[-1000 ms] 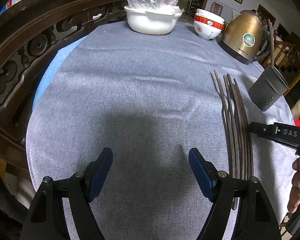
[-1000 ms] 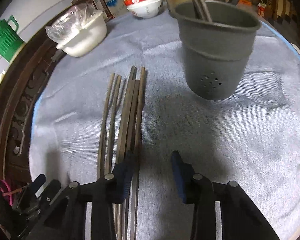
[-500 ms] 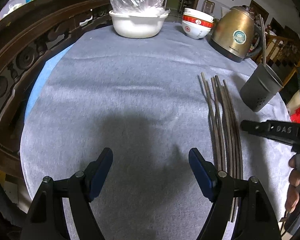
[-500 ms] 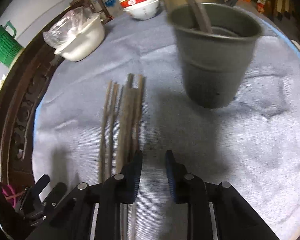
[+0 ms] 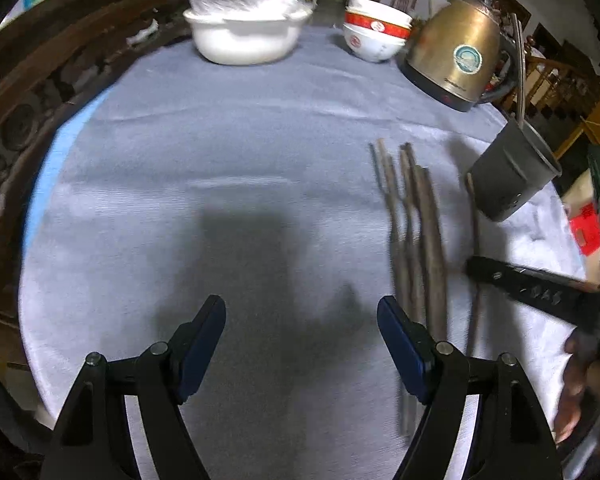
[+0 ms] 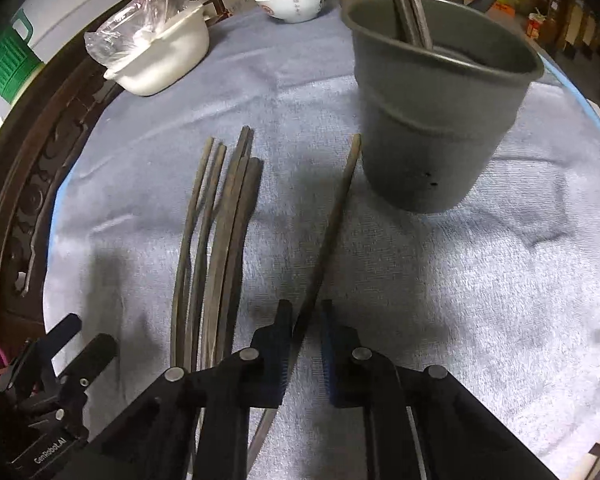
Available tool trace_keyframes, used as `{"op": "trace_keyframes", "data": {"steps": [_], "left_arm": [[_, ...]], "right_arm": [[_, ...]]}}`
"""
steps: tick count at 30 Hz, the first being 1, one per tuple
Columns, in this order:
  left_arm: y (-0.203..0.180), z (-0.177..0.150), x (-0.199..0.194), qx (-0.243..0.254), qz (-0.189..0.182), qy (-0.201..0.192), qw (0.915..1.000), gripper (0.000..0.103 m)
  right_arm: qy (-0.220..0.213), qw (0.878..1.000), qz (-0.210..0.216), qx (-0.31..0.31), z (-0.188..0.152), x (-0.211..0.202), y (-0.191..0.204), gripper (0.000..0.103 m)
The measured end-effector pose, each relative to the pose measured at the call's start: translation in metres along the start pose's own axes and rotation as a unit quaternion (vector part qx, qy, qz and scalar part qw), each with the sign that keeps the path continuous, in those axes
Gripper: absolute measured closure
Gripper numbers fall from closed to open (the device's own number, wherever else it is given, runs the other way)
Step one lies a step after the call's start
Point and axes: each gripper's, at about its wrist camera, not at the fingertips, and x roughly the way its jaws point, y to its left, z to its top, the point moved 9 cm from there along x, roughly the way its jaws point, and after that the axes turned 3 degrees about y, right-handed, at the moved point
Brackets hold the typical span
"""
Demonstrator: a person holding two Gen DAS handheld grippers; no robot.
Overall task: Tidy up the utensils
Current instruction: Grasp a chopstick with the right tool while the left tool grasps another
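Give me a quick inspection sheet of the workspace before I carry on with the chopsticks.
Surface: round table under a grey cloth, blue edge showing at the left.
Job's things: loose chopsticks lying side by side; one chopstick pulled apart from them, tip near the grey holder, which already has utensils standing in it.
Clutter: white pot with plastic bag, stacked red-and-white bowls, gold kettle.
Grippers: left gripper open, empty, over bare cloth; right gripper has just been closing, the single chopstick between its pads.
Cables: nothing seen.
Surroundings: carved wooden chair back at the left, dim room behind.
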Motion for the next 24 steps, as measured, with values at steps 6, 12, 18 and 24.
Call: {"op": "trace_keyframes", "data": {"steps": [6, 12, 18, 24], "left_arm": [[-0.032, 0.019, 0.021, 0.024, -0.009, 0.036, 0.999, 0.024], [-0.043, 0.026, 0.041, 0.05, 0.016, 0.053, 0.9972, 0.05], [-0.036, 0.026, 0.034, 0.066, 0.019, 0.065, 0.9956, 0.098], [0.0, 0.0, 0.013, -0.01, -0.036, 0.08, 0.996, 0.098]], "right_arm": [[0.005, 1.0, 0.008, -0.018, 0.004, 0.002, -0.002, 0.091], [0.002, 1.0, 0.023, -0.015, -0.006, -0.005, -0.012, 0.092], [0.013, 0.999, 0.017, -0.041, -0.006, -0.004, -0.008, 0.092], [0.034, 0.996, 0.015, -0.078, -0.022, -0.008, -0.011, 0.094]]}}
